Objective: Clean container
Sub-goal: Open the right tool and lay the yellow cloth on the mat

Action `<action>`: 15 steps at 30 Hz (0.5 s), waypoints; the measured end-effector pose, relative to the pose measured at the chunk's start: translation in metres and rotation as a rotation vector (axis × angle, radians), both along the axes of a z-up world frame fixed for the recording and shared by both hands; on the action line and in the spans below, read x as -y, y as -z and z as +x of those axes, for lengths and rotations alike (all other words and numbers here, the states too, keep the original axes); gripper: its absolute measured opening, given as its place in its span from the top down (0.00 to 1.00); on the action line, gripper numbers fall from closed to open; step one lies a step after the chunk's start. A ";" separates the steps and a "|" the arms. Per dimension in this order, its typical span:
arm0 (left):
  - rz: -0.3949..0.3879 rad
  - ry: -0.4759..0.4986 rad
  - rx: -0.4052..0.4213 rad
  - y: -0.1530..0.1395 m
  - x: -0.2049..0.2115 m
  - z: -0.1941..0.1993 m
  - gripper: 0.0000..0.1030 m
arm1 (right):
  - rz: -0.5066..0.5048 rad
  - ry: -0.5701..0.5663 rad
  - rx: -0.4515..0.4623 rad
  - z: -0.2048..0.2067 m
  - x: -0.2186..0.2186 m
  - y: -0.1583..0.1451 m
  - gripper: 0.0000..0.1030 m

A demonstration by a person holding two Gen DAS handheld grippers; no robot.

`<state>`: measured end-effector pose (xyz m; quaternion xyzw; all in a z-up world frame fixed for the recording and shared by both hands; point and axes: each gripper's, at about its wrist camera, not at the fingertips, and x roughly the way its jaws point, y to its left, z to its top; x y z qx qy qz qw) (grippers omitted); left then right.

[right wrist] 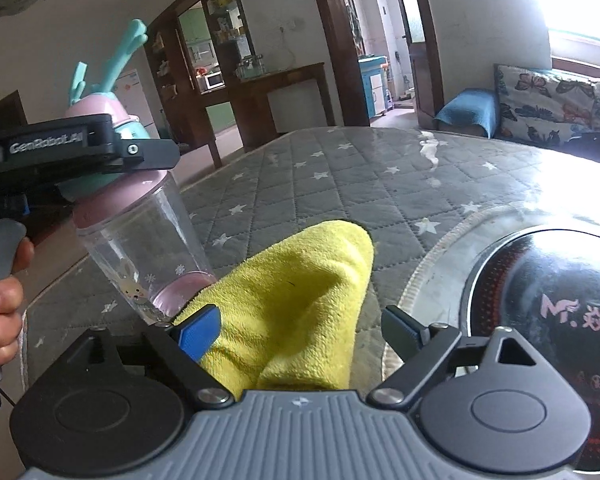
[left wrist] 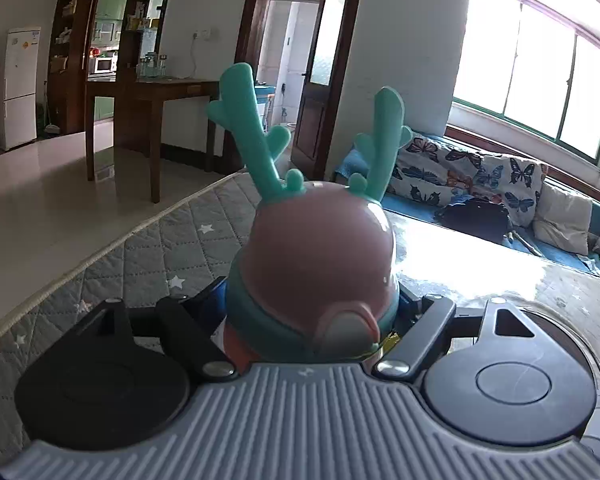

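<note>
A clear drinking bottle (right wrist: 140, 240) with a pink lid (left wrist: 316, 248) and teal antlers (left wrist: 252, 120) hangs tilted above the grey quilted surface. My left gripper (left wrist: 308, 300) is shut on it at the lid's teal collar, one finger on each side. In the right wrist view the left gripper (right wrist: 136, 152) reaches in from the left. The bottle's pink base touches a yellow cloth (right wrist: 300, 288). That cloth lies bunched between the fingers of my right gripper (right wrist: 300, 332), which stands open. The cloth touches the left blue pad (right wrist: 200, 332), with a gap at the right pad.
A grey quilted cover with white stars (right wrist: 340, 168) spreads ahead. A black round induction cooker (right wrist: 540, 300) sits at the right. A person's hand (right wrist: 0, 304) holds the left gripper's handle. Beyond are a wooden table (left wrist: 160, 92) and a sofa with butterfly cushions (left wrist: 460, 172).
</note>
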<state>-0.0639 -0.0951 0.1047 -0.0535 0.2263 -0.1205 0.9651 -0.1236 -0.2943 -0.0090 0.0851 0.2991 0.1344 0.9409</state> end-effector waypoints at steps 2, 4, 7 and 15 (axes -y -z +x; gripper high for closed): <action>-0.015 0.006 -0.002 0.002 -0.009 0.003 0.25 | 0.028 0.000 -0.015 0.007 0.002 0.001 0.13; -0.044 0.006 -0.010 0.002 -0.017 0.003 0.25 | 0.045 0.003 -0.025 0.012 0.002 0.002 0.16; -0.084 0.000 -0.016 0.002 -0.032 0.004 0.27 | 0.056 0.000 -0.037 0.017 0.000 0.003 0.25; -0.202 -0.024 -0.049 0.007 -0.077 0.007 0.28 | 0.062 0.011 -0.053 0.020 -0.008 0.007 0.45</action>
